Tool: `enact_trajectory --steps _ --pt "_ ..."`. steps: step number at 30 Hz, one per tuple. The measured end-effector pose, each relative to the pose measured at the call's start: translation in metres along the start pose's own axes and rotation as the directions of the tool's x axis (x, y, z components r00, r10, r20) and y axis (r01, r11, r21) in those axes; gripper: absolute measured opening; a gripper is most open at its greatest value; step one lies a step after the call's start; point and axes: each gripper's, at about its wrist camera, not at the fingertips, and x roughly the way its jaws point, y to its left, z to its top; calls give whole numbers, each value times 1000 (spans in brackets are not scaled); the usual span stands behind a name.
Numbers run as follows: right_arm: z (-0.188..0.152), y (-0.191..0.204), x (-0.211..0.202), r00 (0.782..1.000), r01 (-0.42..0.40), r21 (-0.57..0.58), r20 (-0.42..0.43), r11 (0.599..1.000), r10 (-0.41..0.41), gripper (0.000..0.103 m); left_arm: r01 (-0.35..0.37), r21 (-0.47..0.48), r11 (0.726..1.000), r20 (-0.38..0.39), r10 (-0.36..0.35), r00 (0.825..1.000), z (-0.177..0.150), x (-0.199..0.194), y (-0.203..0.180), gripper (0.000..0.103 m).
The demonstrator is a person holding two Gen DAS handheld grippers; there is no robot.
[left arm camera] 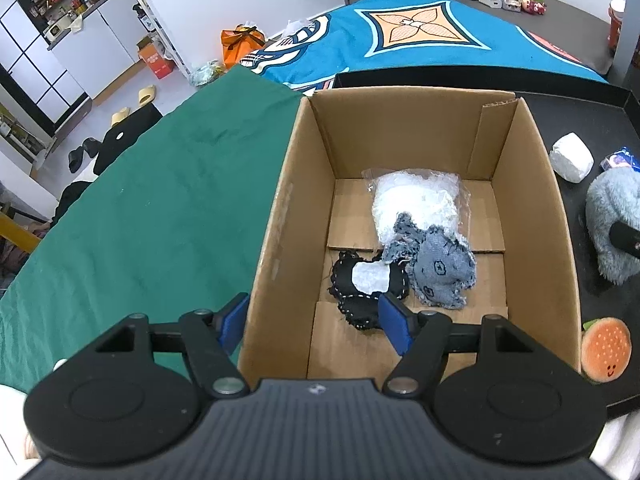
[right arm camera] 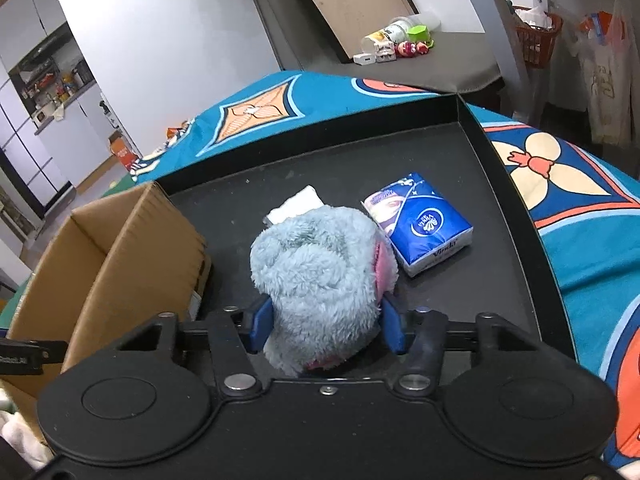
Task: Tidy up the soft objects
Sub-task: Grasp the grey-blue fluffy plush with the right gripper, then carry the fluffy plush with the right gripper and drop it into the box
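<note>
An open cardboard box [left arm camera: 280,208] holds a clear plastic bag of white stuffing [left arm camera: 416,200], a denim pouch [left arm camera: 444,272] and a black heart-shaped pouch [left arm camera: 360,284]. My left gripper [left arm camera: 316,322] is open and empty, straddling the box's near left wall. My right gripper [right arm camera: 326,320] is closed on a fluffy blue-grey plush [right arm camera: 324,264], which sits on the black tray [right arm camera: 440,152] right of the box [right arm camera: 132,248]. The plush also shows in the left wrist view [left arm camera: 612,216].
On the tray lie a blue tissue pack [right arm camera: 424,224], a white folded wad [right arm camera: 296,204] and a burger plush [left arm camera: 606,354]. A green cloth [left arm camera: 160,200] covers the table left of the box. A blue patterned cloth [right arm camera: 580,216] lies beyond the tray.
</note>
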Motion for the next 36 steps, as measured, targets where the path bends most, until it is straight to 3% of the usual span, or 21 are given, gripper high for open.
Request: enact_trajectory --steps 23,36 --pt "20 17 -54 992 -21 8 126 1000 20 52 23 -9 1000 51 -22 998 -9 -28 13 69" --pt "24 49 -71 982 -78 -53 169 996 86 52 49 -41 998 70 -46 997 -16 -34 30 69"
